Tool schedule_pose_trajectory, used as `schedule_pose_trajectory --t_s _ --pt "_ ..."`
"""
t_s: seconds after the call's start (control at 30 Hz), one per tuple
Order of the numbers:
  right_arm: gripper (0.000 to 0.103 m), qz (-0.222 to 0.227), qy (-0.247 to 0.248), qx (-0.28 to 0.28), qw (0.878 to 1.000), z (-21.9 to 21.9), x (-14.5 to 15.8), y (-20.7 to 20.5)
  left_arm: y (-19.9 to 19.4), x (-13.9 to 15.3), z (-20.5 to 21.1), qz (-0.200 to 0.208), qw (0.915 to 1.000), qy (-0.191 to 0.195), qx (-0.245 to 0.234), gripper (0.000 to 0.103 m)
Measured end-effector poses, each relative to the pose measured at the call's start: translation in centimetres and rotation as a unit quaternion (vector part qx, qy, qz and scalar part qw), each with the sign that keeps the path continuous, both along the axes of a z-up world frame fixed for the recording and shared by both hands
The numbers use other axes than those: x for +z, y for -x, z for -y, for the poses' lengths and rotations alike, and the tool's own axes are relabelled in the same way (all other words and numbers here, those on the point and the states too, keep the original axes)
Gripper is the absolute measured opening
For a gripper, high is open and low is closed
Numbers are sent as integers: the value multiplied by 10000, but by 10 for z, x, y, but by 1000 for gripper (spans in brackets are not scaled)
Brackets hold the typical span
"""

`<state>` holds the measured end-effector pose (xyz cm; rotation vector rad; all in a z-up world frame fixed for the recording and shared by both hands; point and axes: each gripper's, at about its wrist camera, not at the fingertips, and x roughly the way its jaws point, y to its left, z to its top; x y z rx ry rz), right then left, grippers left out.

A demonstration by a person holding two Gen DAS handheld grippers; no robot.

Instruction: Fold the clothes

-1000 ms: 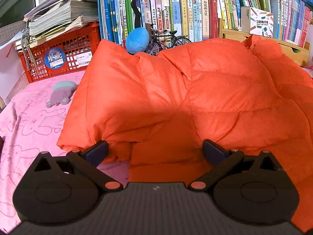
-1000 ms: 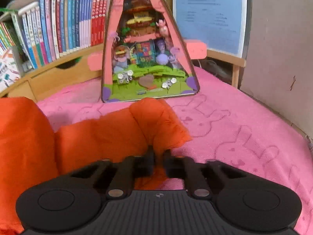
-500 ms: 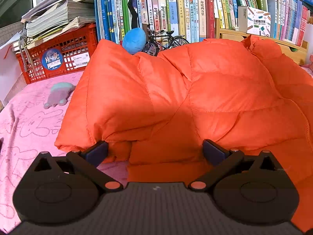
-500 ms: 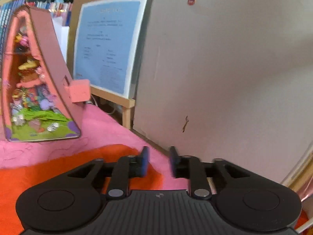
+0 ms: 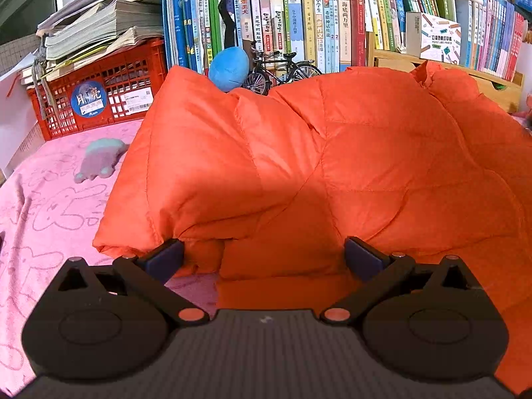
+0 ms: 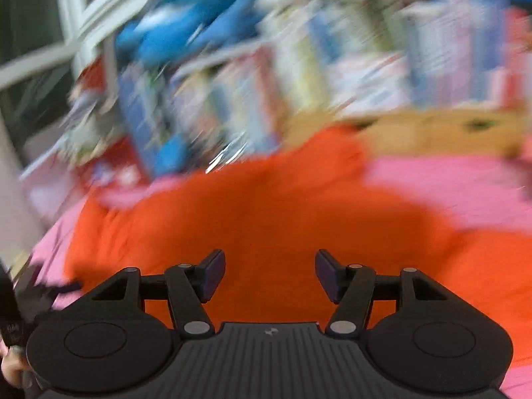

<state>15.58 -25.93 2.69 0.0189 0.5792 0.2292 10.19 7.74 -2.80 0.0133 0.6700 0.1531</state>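
Orange puffy quilted jacket point(image 5: 332, 153), one of it, heaped on the pink blanket point(image 5: 50, 206) and filling my left view from 9 to 3 o'clock. One flap is doubled over at 10 o'clock, and its lower edge sits just ahead of my left gripper point(image 5: 262, 256). That gripper's fingers are spread wide, nothing between them, with the jacket hem right at the tips. My right gripper point(image 6: 270, 274) is also spread apart and empty, hovering over orange fabric; that view is badly smeared, so detail at 12 o'clock there is unreadable.

Stage: partly doubled. I can't tell if this is mid-fold or a settled bundle.

Risks, my judgement:
- Slick padded nylon, springy fill; the folded flap could puff back open with no grip on it.
- Thick hem, so a shallow pinch may catch only the outer shell layer and slip.
- The blur suggests the right side is swinging fast; it could snag the fabric and drag the pile off square.
- Clutter at 11–12 o'clock sits close behind the jacket, so pushing the bulk back could knock over the toy bicycle point(image 5: 282, 69) or the blue ball point(image 5: 229, 68).

Counts: one jacket, two grippers, one red crate point(image 5: 96, 99), one blue ball, one toy bicycle, one small plush toy point(image 5: 99, 161) at 9 o'clock. Books are too many to count.
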Motion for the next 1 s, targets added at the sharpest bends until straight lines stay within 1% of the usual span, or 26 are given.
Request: schedule_pose_trajectory --t_s 0.07,0.1,0.13,0.2,0.23,0.27,0.3,0.33,0.37,0.4,0.43,0.47,0.57,0.6,0.67,0.7,0.77,0.83,0.87,0.9,0.97,1.0 --pt "60 -105 158 336 9993 -38 -12 1 6 3 -6 105 9998 180 67 103" --pt "60 -157 238 504 9983 -56 -18 1 10 5 -11 185 9993 314 110 103" --pt "61 -209 317 672 9970 -75 -24 2 18 7 -20 313 9979 531 194 103" --pt "62 -308 476 1002 9934 -112 -36 3 38 12 -45 684 9901 1108 523 103" --pt "63 -196 607 1007 9929 -115 -36 10 48 14 -59 873 9836 1399 734 103" --pt "63 -140 685 1009 9924 -116 -37 11 54 14 -77 1061 9731 1700 1134 103" --pt "64 -85 760 1012 9919 -117 -38 13 59 12 -97 1163 9585 1961 1714 103" --pt "66 -95 754 1015 9919 -117 -38 12 60 11 -113 1102 9436 2135 2279 103" --pt "66 -106 747 1018 9919 -116 -39 11 59 8 -128 974 9287 2294 2746 103" --pt "68 -135 691 1027 9922 -115 -39 10 55 7 -140 908 9199 2407 2959 103" --pt "68 -165 627 1036 9925 -114 -39 10 50 9 -145 964 9206 2422 2908 103" --pt "69 -199 551 1047 9928 -112 -39 8 42 10 -147 906 9231 2466 2808 103" --pt "71 -283 338 1085 9931 -107 -41 4 7 11 -144 541 9335 2732 2260 103" --pt "72 -309 258 1096 9932 -104 -41 3 -3 12 -136 493 9373 2780 2044 103" --pt "72 -331 -297 1007 9939 -87 -42 0 -19 19 -119 457 9388 3150 1314 102" --pt "73 -341 -574 961 9931 -78 -43 -2 -25 21 -107 421 9412 3215 955 102" --pt "72 -361 -1127 868 9892 -61 -43 -5 -29 24 -67 280 9574 2861 271 103" --pt "70 -379 -1684 766 9820 -44 -44 -8 -34 26 -28 137 9675 2489 -413 103" --pt "69 -375 -2195 536 9734 -26 -48 -8 -36 27 -9 65 9703 2297 -755 103" --pt "66 -371 -2694 306 9618 -9 -53 -9 -38 28 11 -7 9715 2101 -1096 103" --pt "63 -446 -3410 -16 9390 18 -63 -11 -40 28 49 -133 9712 1648 -1717 103" --pt "62 -477 -3581 -95 9324 25 -66 -11 -33 24 66 -150 9736 1282 -1885 103"
